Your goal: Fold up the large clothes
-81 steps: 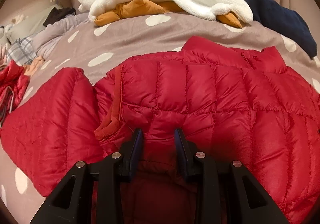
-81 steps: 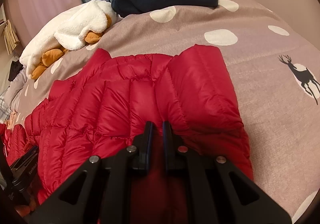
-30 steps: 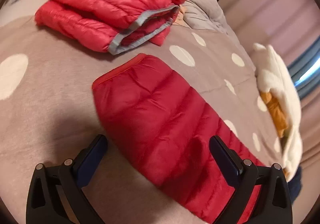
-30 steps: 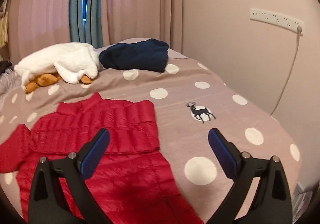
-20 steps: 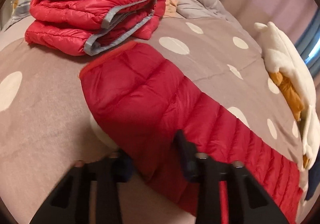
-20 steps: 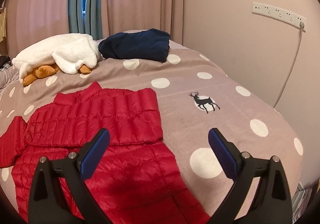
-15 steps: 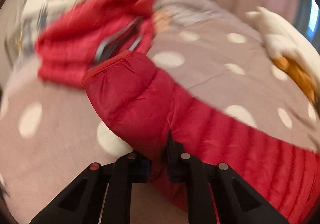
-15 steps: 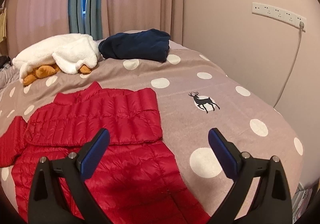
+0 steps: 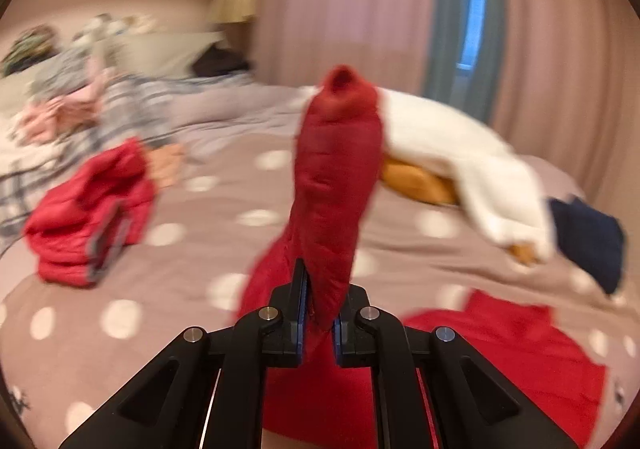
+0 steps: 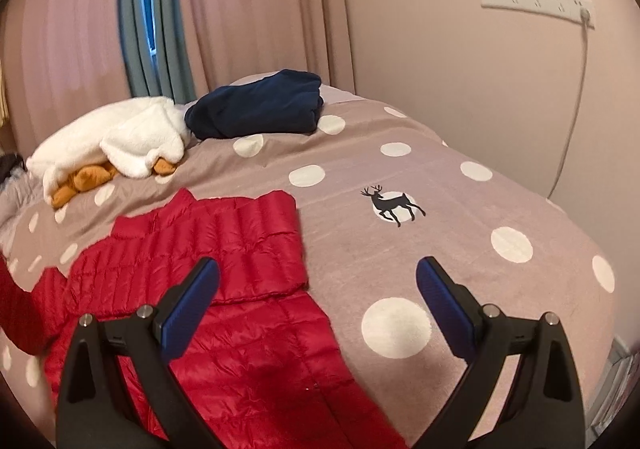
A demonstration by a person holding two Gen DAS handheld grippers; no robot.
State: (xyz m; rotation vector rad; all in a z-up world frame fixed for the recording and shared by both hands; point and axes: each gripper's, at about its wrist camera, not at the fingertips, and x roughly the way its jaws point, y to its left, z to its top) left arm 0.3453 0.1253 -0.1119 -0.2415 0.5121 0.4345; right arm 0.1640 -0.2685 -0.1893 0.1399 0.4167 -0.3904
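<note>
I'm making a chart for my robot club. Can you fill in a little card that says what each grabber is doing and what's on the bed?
left gripper: shut on the red sleeve, lifted off the bed
right gripper: open, holding nothing, above the red puffer jacket
right sleeve: already folded across the jacket
bedspread: spotted, with a deer picture
other clothes: white fleece, navy garment, folded red jacket

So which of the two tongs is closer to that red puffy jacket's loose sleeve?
Left. The left tongs are clamped on the red puffy jacket's sleeve, holding it up off the bed. The right tongs hover open above the jacket's other side, touching nothing.
</note>
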